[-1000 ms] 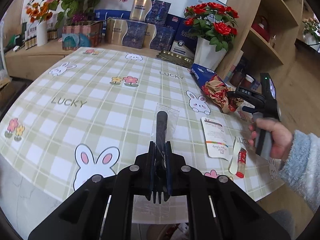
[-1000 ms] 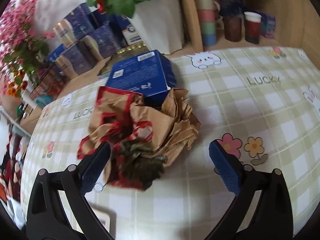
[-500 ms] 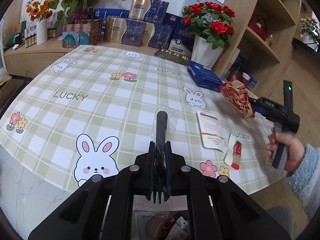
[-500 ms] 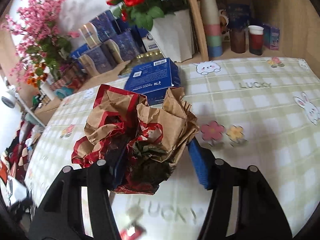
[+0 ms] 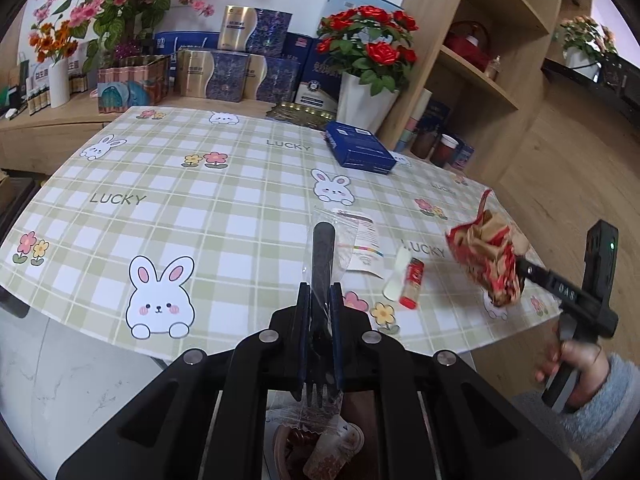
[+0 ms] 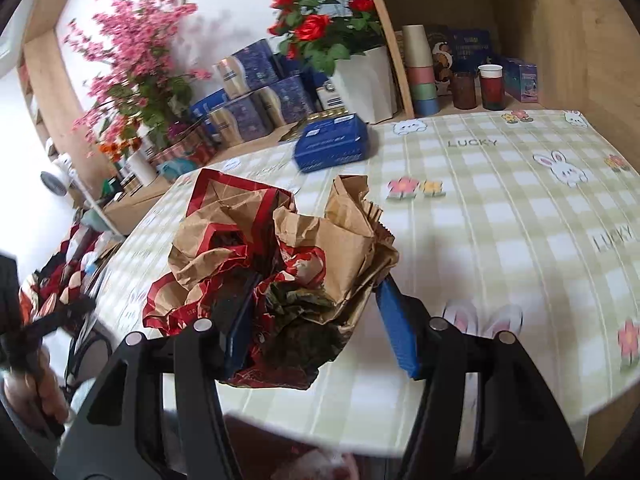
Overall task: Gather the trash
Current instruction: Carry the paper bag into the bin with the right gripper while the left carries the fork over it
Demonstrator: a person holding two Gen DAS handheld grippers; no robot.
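Transport step: right tongs (image 6: 316,320) clench crumpled paper bag (image 6: 276,256); left tongs (image 5: 319,320) clench wrapped plastic fork (image 5: 323,256). Next, release both over the bin (image 5: 320,448) at 6 o'clock.

Crumpled paper bag (image 6: 276,264) hides the left finger (its tip); bin contents (image 5: 320,444) blurred.

box (image 5: 358,149) on table (image 5: 160,216) before flowerpot (image 5: 364,100), sachet (image 5: 412,289) near edge
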